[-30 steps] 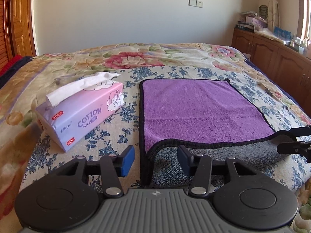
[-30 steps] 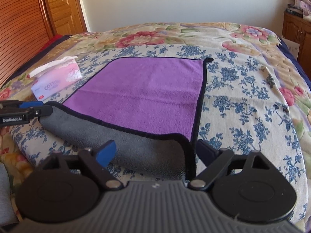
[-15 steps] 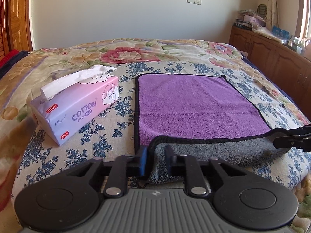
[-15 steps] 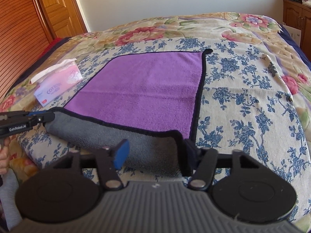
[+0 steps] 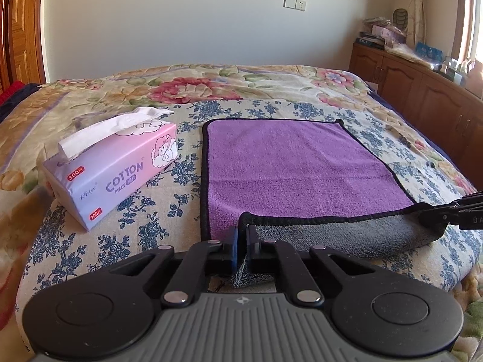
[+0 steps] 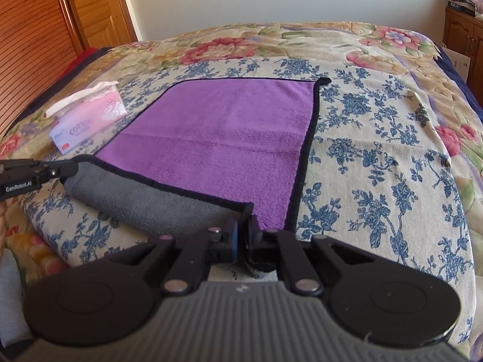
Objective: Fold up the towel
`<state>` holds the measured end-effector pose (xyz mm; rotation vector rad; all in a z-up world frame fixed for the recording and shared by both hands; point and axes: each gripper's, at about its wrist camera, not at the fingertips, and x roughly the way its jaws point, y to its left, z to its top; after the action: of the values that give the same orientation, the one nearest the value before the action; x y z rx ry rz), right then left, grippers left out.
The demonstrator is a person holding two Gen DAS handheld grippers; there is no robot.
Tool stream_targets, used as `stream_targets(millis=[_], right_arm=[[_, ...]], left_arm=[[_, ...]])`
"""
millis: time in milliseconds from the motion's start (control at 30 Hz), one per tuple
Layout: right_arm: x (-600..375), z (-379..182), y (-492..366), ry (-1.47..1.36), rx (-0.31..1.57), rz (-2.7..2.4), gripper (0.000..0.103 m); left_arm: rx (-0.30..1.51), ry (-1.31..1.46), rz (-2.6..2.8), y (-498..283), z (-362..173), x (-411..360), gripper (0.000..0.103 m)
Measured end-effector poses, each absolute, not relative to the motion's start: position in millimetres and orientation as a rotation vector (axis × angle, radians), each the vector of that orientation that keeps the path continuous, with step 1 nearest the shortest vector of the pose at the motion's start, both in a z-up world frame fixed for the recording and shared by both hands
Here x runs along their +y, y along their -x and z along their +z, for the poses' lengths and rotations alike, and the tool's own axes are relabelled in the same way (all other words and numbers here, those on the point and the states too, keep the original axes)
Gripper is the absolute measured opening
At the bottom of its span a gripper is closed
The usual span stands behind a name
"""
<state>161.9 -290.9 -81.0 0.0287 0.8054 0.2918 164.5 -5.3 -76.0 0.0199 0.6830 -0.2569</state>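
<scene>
A purple towel (image 5: 289, 166) with a black hem and grey underside lies spread on the bed; it also shows in the right wrist view (image 6: 223, 132). Its near edge is lifted and turned over, showing the grey side (image 5: 347, 235). My left gripper (image 5: 242, 235) is shut on the towel's near left corner. My right gripper (image 6: 244, 226) is shut on the near right corner. Each gripper shows in the other's view, the right one at the right edge (image 5: 443, 215), the left one at the left edge (image 6: 45, 172).
A pink and lilac tissue pack (image 5: 111, 169) lies on the floral bedspread (image 5: 169, 199) left of the towel. Wooden cabinets (image 5: 422, 90) with clutter stand along the right wall. A wooden door (image 6: 96, 6) is at the far left.
Both grippers went from open around the towel's near corners to shut on them. The near edge has lifted and moved a little farther over the purple side.
</scene>
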Motion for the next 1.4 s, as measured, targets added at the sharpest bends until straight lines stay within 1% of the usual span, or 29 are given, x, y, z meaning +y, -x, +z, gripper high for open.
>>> stream_targets(millis=[367,767,1400], right_arm=[[-290,-70,-159,-0.004,0.749,0.287,0.004],[-286,-49,-163,0.043,0.663,0.300,0.004],[-292,-35,-194,0.086,0.636,0.306,0.004]], left_arm=[[0.666,-0.025,-0.274,-161,-71,-7,0.006],[0.586,-0.014,-0.265,-164,-49,-7,0.005],[0.558,-0.025,-0.293,-182,-32,-14,0.005]])
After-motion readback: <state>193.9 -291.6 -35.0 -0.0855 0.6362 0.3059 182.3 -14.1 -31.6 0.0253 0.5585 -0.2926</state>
